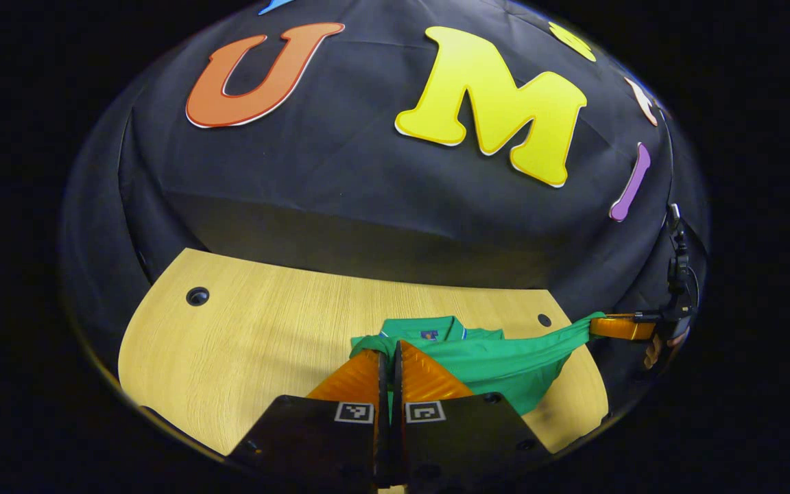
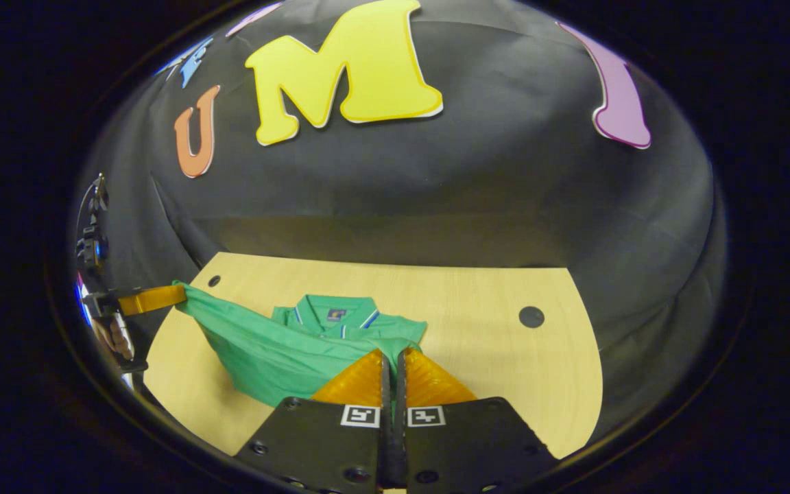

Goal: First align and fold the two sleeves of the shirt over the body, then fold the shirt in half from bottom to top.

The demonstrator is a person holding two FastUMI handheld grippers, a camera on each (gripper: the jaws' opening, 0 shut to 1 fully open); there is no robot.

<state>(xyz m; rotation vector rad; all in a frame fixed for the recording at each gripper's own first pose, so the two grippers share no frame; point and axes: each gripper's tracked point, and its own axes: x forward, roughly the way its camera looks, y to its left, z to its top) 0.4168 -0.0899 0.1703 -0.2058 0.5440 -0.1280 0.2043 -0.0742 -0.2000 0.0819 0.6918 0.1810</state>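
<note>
Pale wooden surface (image 2: 477, 302) carried the green shirt (image 2: 278, 350); each hand-held gripper, left (image 1: 390, 357) and right (image 2: 393, 360), pinched a hem corner, collar lying straight ahead of both.

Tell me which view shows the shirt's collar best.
The right gripper view: the collar of the green shirt lies open beyond the right gripper, its placket and striped edges plain. In the left gripper view the collar is smaller, partly behind lifted fabric near the left gripper.
</note>
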